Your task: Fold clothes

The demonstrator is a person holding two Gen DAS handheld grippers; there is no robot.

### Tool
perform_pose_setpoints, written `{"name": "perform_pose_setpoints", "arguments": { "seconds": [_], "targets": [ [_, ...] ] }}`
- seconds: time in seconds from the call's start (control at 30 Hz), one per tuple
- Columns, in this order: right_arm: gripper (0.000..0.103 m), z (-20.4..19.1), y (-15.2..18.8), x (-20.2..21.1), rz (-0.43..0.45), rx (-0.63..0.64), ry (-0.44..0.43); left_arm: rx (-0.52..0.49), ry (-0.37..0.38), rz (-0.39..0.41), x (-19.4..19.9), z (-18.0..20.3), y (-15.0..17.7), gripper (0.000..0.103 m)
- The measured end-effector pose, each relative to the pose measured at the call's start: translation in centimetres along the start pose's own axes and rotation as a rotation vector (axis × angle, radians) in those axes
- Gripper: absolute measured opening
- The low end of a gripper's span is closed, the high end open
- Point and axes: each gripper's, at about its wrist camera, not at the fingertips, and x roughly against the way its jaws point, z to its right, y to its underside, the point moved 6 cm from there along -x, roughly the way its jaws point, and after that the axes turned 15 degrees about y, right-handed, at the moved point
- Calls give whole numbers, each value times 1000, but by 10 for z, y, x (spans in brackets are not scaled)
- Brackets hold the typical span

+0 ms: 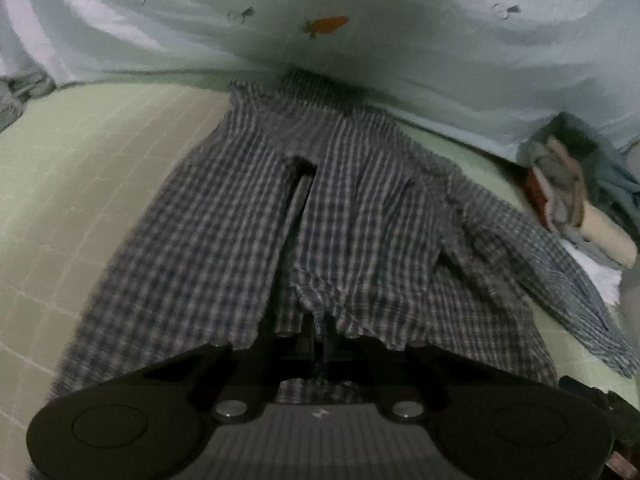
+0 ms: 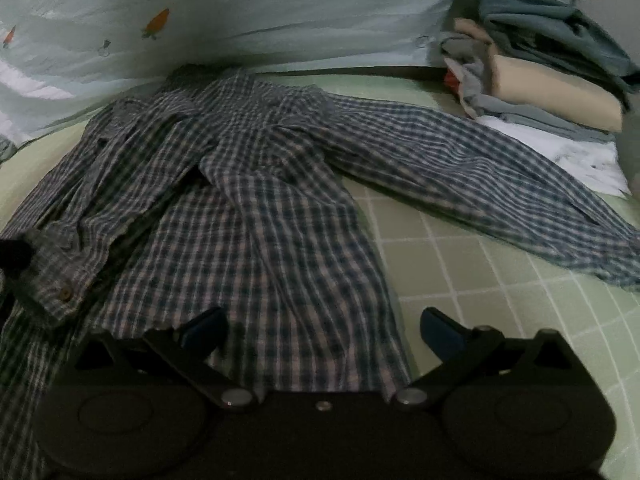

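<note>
**Checked shirt spread on the green mat**

Through the left wrist camera we see our left gripper (image 1: 320, 344) with its fingers drawn together, pinching a fold of the checked shirt (image 1: 248, 216). The shirt lies on the green grid mat (image 1: 80, 184), its far end against a pale carrot-print cloth (image 1: 360, 40).

Through the right wrist camera our right gripper (image 2: 322, 328) stands wide apart above the shirt's near hem, gripping nothing. One sleeve (image 2: 480, 176) stretches right toward a pile of folded clothes (image 2: 540, 80).
</note>
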Motion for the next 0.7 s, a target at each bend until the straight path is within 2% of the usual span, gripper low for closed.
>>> {"name": "perform_pose_setpoints", "arguments": {
  "seconds": [0.1,0.27,0.33,0.47,0.57,0.63,0.7],
  "targets": [
    [103,-1,3,2,12,-27,25,-23,13,18,22,-10,-4,2],
    [103,-2,4,4,-4,-62,63,58,25,37,68,-38,1,2],
    [103,-2,4,4,-13,-67,70,77,-1,31,82,-50,13,2],
    [103,-2,2,2,-33,-65,69,107,-80,-37,82,-69,44,5],
    [103,12,-1,0,-39,-107,65,120,-133,-68,79,-70,55,21],
    [103,23,-4,-1,-43,-140,63,97,-144,-44,79,-61,52,58],
    [103,34,-6,-2,-47,-173,60,69,-157,-6,79,-50,47,72]
  ]
}}
